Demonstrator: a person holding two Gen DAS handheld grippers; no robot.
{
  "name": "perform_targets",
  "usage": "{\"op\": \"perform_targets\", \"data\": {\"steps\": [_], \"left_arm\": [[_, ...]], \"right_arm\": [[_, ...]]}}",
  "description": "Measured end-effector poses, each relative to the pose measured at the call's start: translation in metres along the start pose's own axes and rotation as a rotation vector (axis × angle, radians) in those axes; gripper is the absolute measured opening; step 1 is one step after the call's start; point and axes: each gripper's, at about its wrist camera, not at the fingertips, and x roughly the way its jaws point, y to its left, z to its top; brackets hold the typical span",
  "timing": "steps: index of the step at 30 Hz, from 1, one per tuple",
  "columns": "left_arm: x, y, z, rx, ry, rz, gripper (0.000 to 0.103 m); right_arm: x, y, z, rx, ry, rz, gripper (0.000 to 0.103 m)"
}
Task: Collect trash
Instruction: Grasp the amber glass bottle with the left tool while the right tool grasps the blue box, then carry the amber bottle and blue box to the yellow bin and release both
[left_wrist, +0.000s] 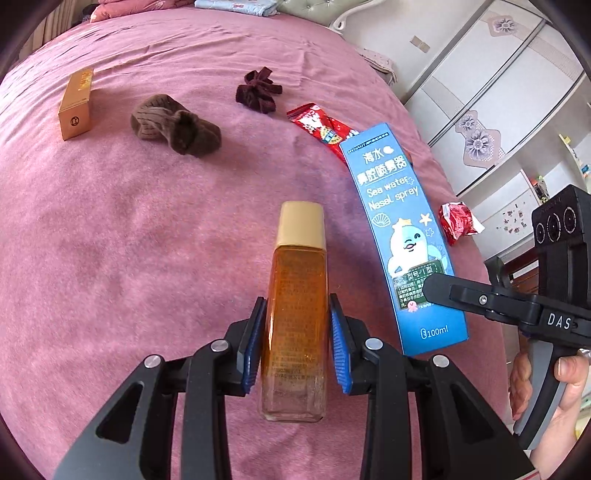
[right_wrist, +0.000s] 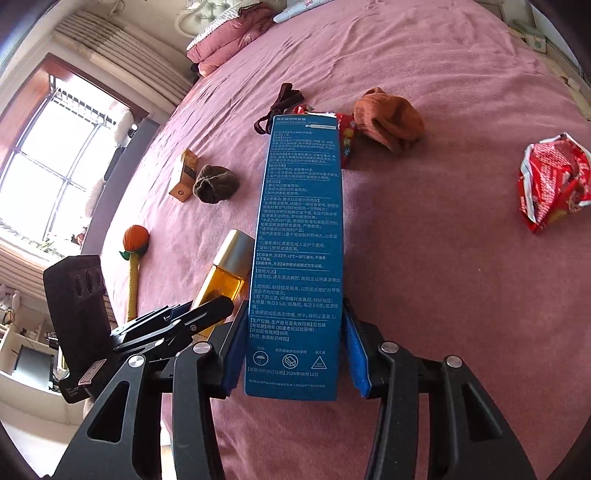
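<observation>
My left gripper (left_wrist: 297, 345) is shut on an amber bottle (left_wrist: 297, 295) with a gold cap, held above the pink bed. My right gripper (right_wrist: 295, 350) is shut on a tall blue nasal spray box (right_wrist: 299, 240), also seen in the left wrist view (left_wrist: 402, 236) just right of the bottle. The bottle shows in the right wrist view (right_wrist: 227, 273) left of the box. A crumpled red wrapper (right_wrist: 550, 181) lies to the right on the bed; it shows small in the left wrist view (left_wrist: 458, 221). A flat red snack wrapper (left_wrist: 319, 125) lies behind the box.
On the pink bedspread (left_wrist: 147, 240) lie a gold box (left_wrist: 75, 107), a brown sock (left_wrist: 173, 125), a dark red scrunchie (left_wrist: 258, 92), an orange-brown sock (right_wrist: 391, 118) and an orange toy on a stick (right_wrist: 135, 254). White wardrobes (left_wrist: 480, 92) stand to the right; a window (right_wrist: 62, 147) is to the left.
</observation>
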Motion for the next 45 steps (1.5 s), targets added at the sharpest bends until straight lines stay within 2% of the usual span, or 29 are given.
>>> {"op": "perform_targets", "data": {"steps": [8,16,25,34,45], "left_arm": [[0.002,-0.053,-0.018,-0.001,-0.001,-0.047,0.032],[0.017,-0.117,-0.029,0.073,0.033,-0.083,0.032],[0.040,-0.198,-0.031,0.196,0.074,-0.120,0.032],[0.075,-0.280,-0.028,0.310,0.131,-0.178,0.032],[0.130,-0.366,-0.039,0.409,0.240,-0.249,0.032]], "right_arm": [[-0.053,-0.025,-0.034,-0.004,-0.062,0.017,0.044],[-0.100,-0.063,-0.059,0.044,-0.136,0.012,0.044],[-0.166,-0.120,-0.080,0.135,-0.262,-0.045,0.044],[-0.226,-0.186,-0.106,0.246,-0.358,-0.107,0.044],[-0.274,-0.259,-0.144,0.414,-0.449,-0.156,0.044]]}}
